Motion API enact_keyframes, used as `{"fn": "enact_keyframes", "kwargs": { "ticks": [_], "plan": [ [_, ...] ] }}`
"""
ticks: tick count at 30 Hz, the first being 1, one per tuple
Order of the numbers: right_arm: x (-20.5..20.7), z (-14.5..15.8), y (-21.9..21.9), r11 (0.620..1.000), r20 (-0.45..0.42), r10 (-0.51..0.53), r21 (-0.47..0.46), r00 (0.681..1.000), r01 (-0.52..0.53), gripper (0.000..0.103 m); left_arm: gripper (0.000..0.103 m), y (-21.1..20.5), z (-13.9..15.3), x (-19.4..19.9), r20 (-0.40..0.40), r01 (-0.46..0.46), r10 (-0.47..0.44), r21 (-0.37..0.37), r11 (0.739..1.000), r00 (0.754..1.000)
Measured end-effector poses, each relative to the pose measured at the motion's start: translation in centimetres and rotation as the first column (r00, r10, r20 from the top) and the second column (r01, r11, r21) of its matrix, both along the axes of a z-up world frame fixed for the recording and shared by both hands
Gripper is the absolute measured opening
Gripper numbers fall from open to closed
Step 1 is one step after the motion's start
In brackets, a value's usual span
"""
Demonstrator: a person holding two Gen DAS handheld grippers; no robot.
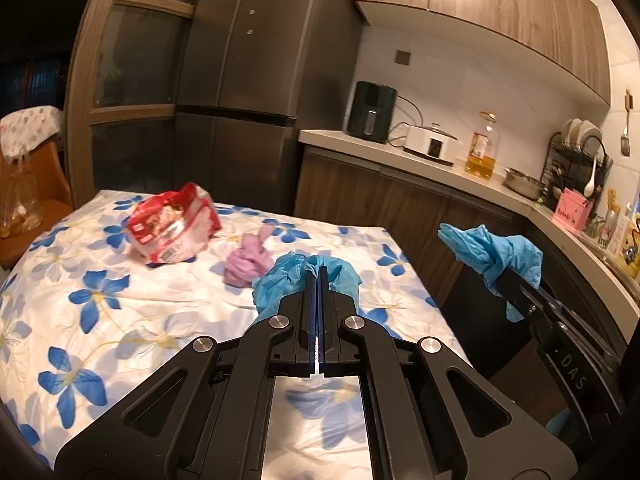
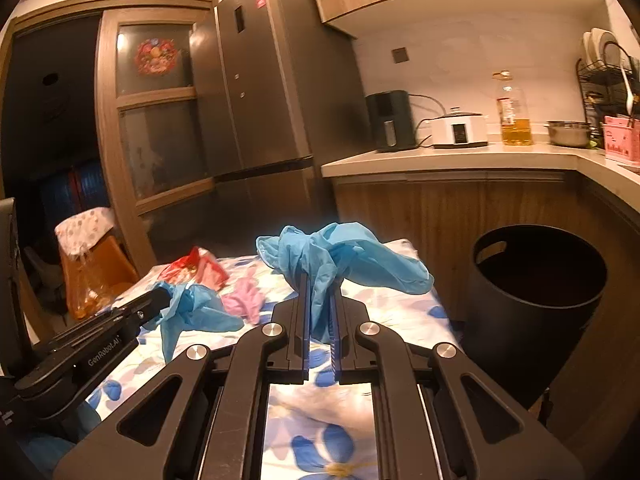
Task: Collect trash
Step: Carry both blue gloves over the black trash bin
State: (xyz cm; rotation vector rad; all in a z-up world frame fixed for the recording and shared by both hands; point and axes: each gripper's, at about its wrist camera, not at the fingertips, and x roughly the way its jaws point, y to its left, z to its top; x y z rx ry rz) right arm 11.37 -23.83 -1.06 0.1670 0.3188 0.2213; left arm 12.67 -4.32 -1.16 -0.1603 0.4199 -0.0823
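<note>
Both tools were clamped on crumpled blue gloves: left tool [image 1: 316, 276] pinching one glove [image 1: 280, 284] above the floral surface [image 1: 120, 300], right tool [image 2: 320, 300] pinching another [image 2: 344, 260] near the black bin [image 2: 536, 292]. Those floppy ends could easily snag the bin rim and land outside.

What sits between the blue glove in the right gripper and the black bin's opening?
Nothing visible. The right gripper holds its blue glove above the table corner; the black bin stands on the floor just beyond, mouth open and uncovered.
</note>
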Motion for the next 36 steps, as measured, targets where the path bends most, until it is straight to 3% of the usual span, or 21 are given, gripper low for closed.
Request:
{"fn": "enact_keyframes", "kwargs": {
  "ticks": [17, 36],
  "plan": [
    [-0.3, -0.1, -7.5, 0.985, 0.014, -0.17, 0.027, 0.985, 0.17, 0.009, 0.0, -8.4, 0.6, 2.6, 0.018, 0.155, -0.157, 0.06, 0.986, 0.987],
    [0.5, 0.6, -15.9, 0.926, 0.04, -0.378, 0.04, 0.925, 0.377, 0.009, 0.0, -19.3, 2.2, 6.3, 0.067, 0.352, -0.358, 0.089, 0.932, 0.931]
  ]
}}
